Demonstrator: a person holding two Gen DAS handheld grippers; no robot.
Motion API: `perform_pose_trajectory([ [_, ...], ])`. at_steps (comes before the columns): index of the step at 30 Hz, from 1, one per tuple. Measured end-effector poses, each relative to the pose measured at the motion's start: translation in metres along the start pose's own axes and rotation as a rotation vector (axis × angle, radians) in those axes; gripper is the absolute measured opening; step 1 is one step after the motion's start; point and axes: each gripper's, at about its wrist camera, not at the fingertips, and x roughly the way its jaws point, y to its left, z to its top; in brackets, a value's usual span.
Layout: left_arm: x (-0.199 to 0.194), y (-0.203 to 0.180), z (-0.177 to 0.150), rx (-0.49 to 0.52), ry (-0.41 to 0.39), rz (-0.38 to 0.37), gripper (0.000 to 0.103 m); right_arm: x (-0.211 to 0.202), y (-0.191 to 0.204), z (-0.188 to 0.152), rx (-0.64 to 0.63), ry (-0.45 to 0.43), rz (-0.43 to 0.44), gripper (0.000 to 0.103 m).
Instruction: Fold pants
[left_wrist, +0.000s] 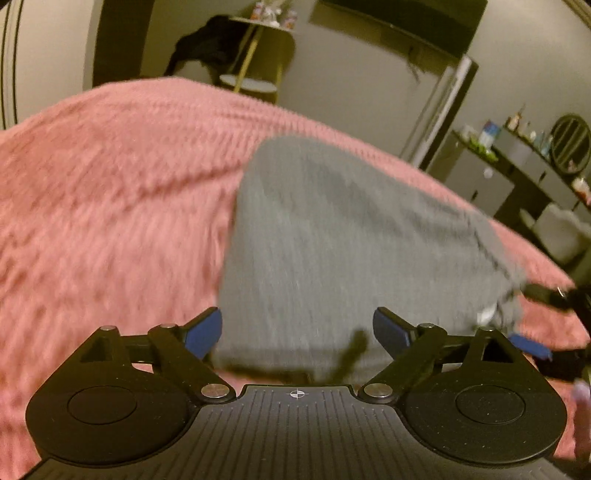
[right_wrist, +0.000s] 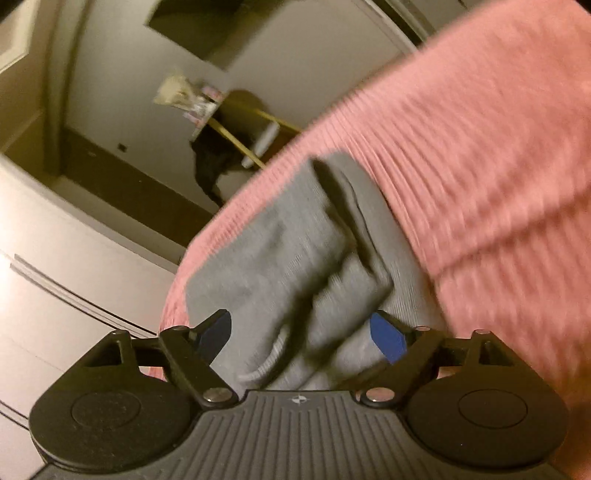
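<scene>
The grey pants (left_wrist: 332, 240) lie folded into a compact stack on the pink ribbed blanket (left_wrist: 110, 192). My left gripper (left_wrist: 297, 332) is open, its blue pads wide apart over the near edge of the pants, holding nothing. In the right wrist view the pants (right_wrist: 288, 258) show as layered folds with a white drawstring (right_wrist: 266, 362) near the camera. My right gripper (right_wrist: 301, 336) is open, its blue pads on either side of the folded edge, not clamped. The right gripper's blue tip also shows in the left wrist view (left_wrist: 532, 347), beside the pants' right corner.
The pink blanket (right_wrist: 480, 155) covers the bed. Behind it stand a small round side table with gold legs (left_wrist: 255, 74), a dark garment (left_wrist: 207, 44) draped nearby, and shelves with small items (left_wrist: 517, 147) at the right. White panelled furniture (right_wrist: 55, 258) is at the left.
</scene>
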Motion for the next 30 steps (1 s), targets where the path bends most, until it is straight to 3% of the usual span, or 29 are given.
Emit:
perform_pose_trajectory([
  [3, 0.004, -0.009, -0.009, 0.058, 0.036, 0.040, 0.095, 0.017, -0.004, 0.002, 0.055, -0.030, 0.011, 0.077],
  [8, 0.009, -0.005, -0.015, 0.040, 0.054, 0.058, 0.096, 0.048, -0.001, 0.000, 0.147, -0.035, 0.017, 0.072],
  [10, 0.012, -0.004, -0.016, 0.031, 0.067, 0.076, 0.096, 0.054, 0.004, 0.003, 0.163, -0.026, -0.007, 0.031],
  [12, 0.012, -0.001, -0.017, 0.005, 0.071, 0.078, 0.096, 0.055, 0.012, 0.004, 0.109, -0.042, -0.028, 0.027],
  [13, 0.012, 0.002, -0.015, -0.014, 0.070, 0.076, 0.096, 0.052, 0.026, 0.003, 0.013, -0.065, -0.080, 0.026],
  [15, 0.009, 0.008, -0.015, -0.058, 0.055, 0.071, 0.096, 0.043, 0.058, -0.007, -0.206, -0.120, -0.152, 0.024],
  [17, 0.006, 0.013, -0.014, -0.084, 0.026, 0.089, 0.096, 0.031, 0.067, -0.014, -0.239, -0.161, -0.140, 0.024],
  [20, 0.001, 0.020, -0.013, -0.125, -0.004, 0.094, 0.096, 0.024, 0.063, -0.027, -0.309, -0.208, -0.230, 0.024],
  [22, 0.000, 0.022, -0.013, -0.139, -0.012, 0.106, 0.096, 0.038, 0.040, -0.023, -0.242, -0.120, -0.327, 0.029],
  [26, 0.000, 0.022, -0.011, -0.136, -0.020, 0.122, 0.096, 0.025, 0.017, -0.017, -0.083, -0.122, -0.214, 0.038],
  [30, -0.002, 0.023, -0.007, -0.124, -0.032, 0.132, 0.096, 0.008, 0.016, -0.015, -0.068, -0.146, -0.196, 0.044],
])
